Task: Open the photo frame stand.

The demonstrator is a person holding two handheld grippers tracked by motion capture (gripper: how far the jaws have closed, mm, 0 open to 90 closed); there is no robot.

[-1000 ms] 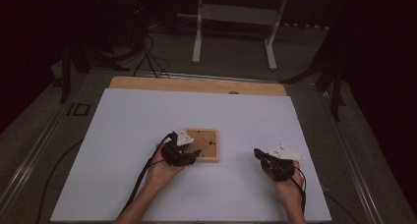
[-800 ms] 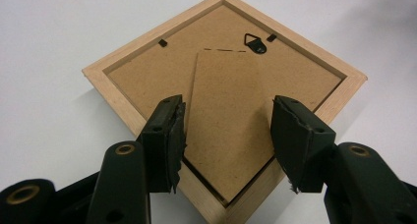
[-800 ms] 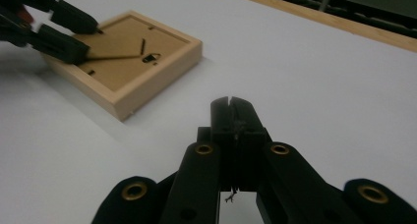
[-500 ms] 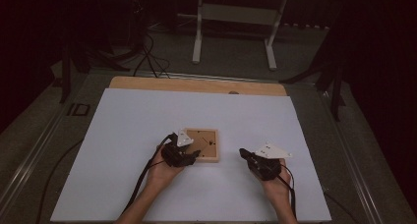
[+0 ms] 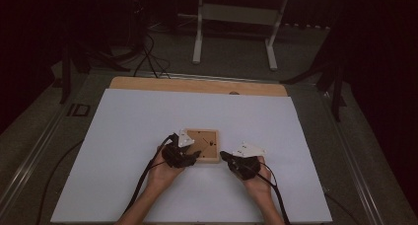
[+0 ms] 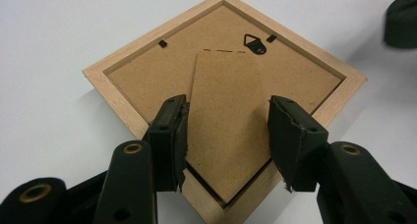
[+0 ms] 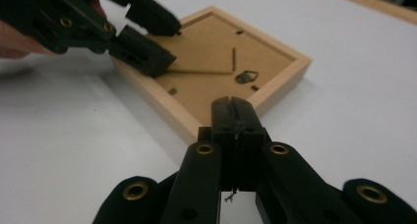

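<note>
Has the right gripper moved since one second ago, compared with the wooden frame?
Yes. In the high view the right gripper has moved left, toward the wooden frame, which has stayed in place; its fingers now sit near the frame's right edge.

Each of the 2 grippers, left gripper (image 5: 193, 155) and right gripper (image 5: 226, 156), is matte black, topped by a pale grey 3-cornered plate at mid-frame, with brass-ringed holes on the arms. Black cables trail toward the bottom edge. Forearms are bare.
</note>
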